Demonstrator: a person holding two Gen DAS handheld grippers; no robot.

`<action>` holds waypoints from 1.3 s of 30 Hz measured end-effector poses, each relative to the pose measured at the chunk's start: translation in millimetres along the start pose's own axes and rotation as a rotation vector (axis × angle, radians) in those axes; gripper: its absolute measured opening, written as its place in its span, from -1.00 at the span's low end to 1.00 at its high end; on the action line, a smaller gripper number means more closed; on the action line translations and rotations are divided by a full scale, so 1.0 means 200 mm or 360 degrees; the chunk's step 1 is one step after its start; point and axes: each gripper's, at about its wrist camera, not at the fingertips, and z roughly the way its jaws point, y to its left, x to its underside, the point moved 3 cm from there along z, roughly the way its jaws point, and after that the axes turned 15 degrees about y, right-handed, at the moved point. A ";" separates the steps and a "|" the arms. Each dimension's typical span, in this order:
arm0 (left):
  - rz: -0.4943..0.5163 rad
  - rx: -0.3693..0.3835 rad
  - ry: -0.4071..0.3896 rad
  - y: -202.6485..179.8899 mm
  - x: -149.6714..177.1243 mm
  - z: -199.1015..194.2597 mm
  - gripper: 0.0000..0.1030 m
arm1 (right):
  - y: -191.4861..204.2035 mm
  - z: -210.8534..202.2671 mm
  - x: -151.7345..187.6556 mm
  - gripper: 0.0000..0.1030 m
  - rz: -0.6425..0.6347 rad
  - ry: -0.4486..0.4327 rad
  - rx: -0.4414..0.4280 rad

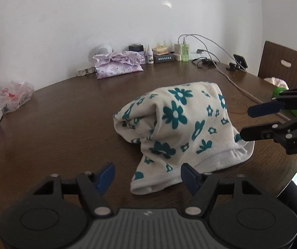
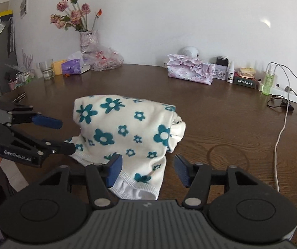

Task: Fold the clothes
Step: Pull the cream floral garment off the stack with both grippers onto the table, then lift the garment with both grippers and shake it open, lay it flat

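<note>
A white garment with teal flowers (image 1: 179,124) (image 2: 123,132) lies bunched in a loose fold on the brown wooden table (image 1: 65,124) (image 2: 221,114). Its ribbed hem faces me. My left gripper (image 1: 147,175) is open, its blue-padded fingers straddling the near hem corner without gripping it. In the right wrist view the same gripper (image 2: 64,136) comes in from the left, its lower tip against the garment's edge. My right gripper (image 2: 147,166) is also open over the hem's near corner, and from the left wrist it appears (image 1: 249,122) at the garment's right side.
Along the back wall stand a purple floral cloth bundle (image 1: 118,65) (image 2: 190,71), small bottles, a green bottle (image 2: 268,81) and a power strip. A white cable (image 2: 281,137) crosses the table's right part. A chair (image 1: 283,64), a plastic bag (image 1: 13,97), a flower vase (image 2: 88,39) and a glass (image 2: 46,69) border the table.
</note>
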 end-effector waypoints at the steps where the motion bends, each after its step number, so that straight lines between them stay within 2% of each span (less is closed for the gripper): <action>1: 0.0017 -0.0030 0.0017 0.00 0.00 0.02 0.30 | 0.02 0.02 0.01 0.11 -0.0039 0.0019 0.0012; 2: 0.0023 -0.0030 0.0034 0.01 0.01 0.04 0.29 | 0.04 0.03 0.03 0.11 -0.0076 0.0037 0.0023; 4: 0.0030 -0.0010 0.0062 0.03 0.02 0.05 0.24 | 0.03 0.05 0.04 -0.03 -0.0071 0.0057 0.0040; 5: 0.0031 0.0005 0.0071 0.05 0.03 0.06 0.24 | 0.02 0.06 0.05 -0.19 -0.0069 0.0067 0.0048; 8: 0.0032 0.0017 0.0073 0.09 0.05 0.04 0.07 | 0.01 0.09 0.08 -0.24 -0.0061 0.0096 0.0074; 10: -0.0013 0.0018 0.0066 0.13 0.05 0.03 -0.19 | 0.00 0.10 0.09 -0.24 -0.0055 0.0116 0.0090; 11: -0.0051 0.0024 0.0063 0.15 0.05 0.03 -0.23 | -0.01 0.10 0.09 -0.28 -0.0030 0.0114 0.0099; 12: -0.0106 0.0033 0.0072 0.17 0.04 0.04 -0.30 | -0.02 0.11 0.09 -0.41 -0.0006 0.0112 0.0107; 14: -0.0198 0.0062 0.0074 0.20 0.03 0.05 -0.49 | -0.05 0.11 0.09 -0.56 0.0043 0.0108 0.0124; 15: -0.0202 0.0076 0.0066 0.19 0.02 0.05 -0.70 | -0.04 0.10 0.08 -0.58 0.0044 0.0089 0.0142; 16: -0.0204 0.0083 0.0056 0.18 0.02 0.05 -0.77 | -0.04 0.10 0.08 -0.59 0.0046 0.0070 0.0159; 18: -0.0186 0.0044 0.0021 0.16 0.00 0.04 -0.81 | -0.03 0.09 0.07 -0.65 0.0048 0.0032 0.0193; 21: -0.0121 -0.0016 -0.0011 0.11 -0.01 0.02 -0.81 | -0.01 0.07 0.07 -0.62 -0.0008 -0.0038 0.0234; 24: 0.0077 -0.0156 0.0003 0.04 0.00 0.05 -0.71 | 0.02 0.11 0.07 -0.60 -0.0110 0.0022 0.0239; 27: 0.0152 -0.0181 -0.0014 0.04 0.01 0.06 -0.66 | 0.05 0.14 0.09 -0.60 -0.0198 0.0060 0.0257; 31: 0.0236 -0.0209 -0.0050 0.05 -0.01 0.08 -0.43 | 0.05 0.14 0.09 -0.58 -0.0263 0.0069 0.0311; 33: 0.0246 -0.0181 -0.0061 0.07 -0.03 0.10 -0.51 | 0.04 0.15 0.08 -0.58 -0.0253 0.0078 0.0322; 34: 0.0233 -0.0137 -0.0064 0.08 -0.04 0.10 -0.93 | 0.05 0.16 0.08 -0.58 -0.0258 0.0080 0.0326; 35: 0.0190 -0.0102 -0.0093 0.09 -0.04 0.08 -0.92 | 0.05 0.17 0.08 -0.59 -0.0263 0.0082 0.0330; 38: 0.0061 0.0002 -0.0180 0.13 -0.05 0.01 -0.93 | 0.05 0.16 0.07 -0.94 -0.0199 0.0051 0.0301; 39: 0.0013 0.0037 -0.0215 0.14 -0.06 -0.02 -0.94 | 0.05 0.14 0.06 -0.95 -0.0170 0.0027 0.0304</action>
